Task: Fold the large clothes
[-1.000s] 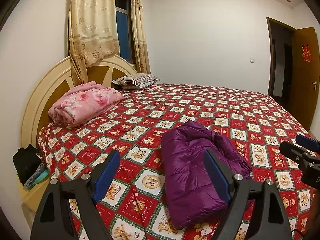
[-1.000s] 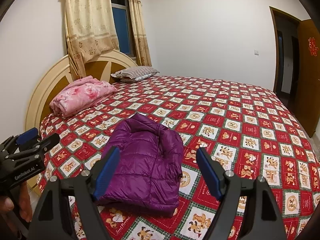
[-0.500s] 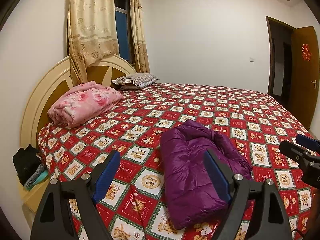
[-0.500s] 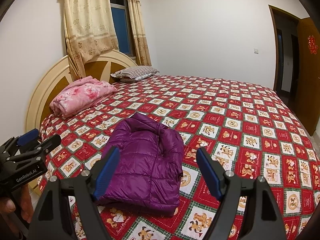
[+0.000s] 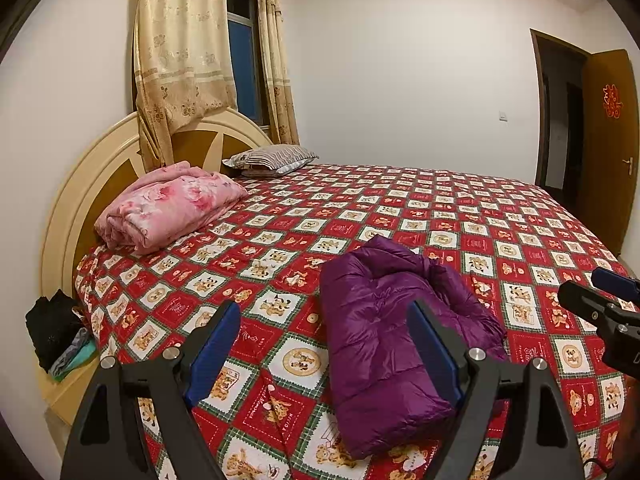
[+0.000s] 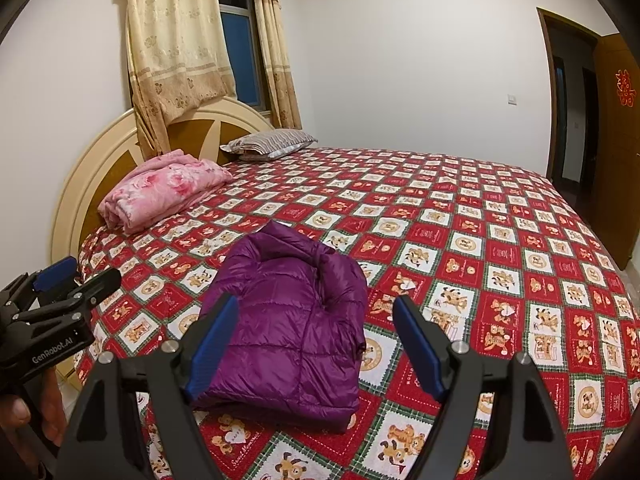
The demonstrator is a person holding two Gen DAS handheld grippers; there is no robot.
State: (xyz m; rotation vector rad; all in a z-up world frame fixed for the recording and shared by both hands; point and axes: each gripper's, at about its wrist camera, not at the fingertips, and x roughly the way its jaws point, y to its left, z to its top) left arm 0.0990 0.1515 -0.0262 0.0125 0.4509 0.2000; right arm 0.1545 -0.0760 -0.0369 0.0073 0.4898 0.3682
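A purple puffer jacket lies folded into a compact rectangle near the bed's front edge; it also shows in the right wrist view. My left gripper is open and empty, held above and in front of the jacket's left side. My right gripper is open and empty, held back above the jacket's near end. Each gripper shows at the edge of the other's view, the right gripper and the left gripper. Neither touches the jacket.
The bed has a red checked bear-print cover. A folded pink blanket and a striped pillow lie by the headboard. Dark clothes sit on a bedside stand at left. An open door is at right.
Both grippers have drifted slightly; the view shifts a little. The jacket has not moved and both grippers stay open.
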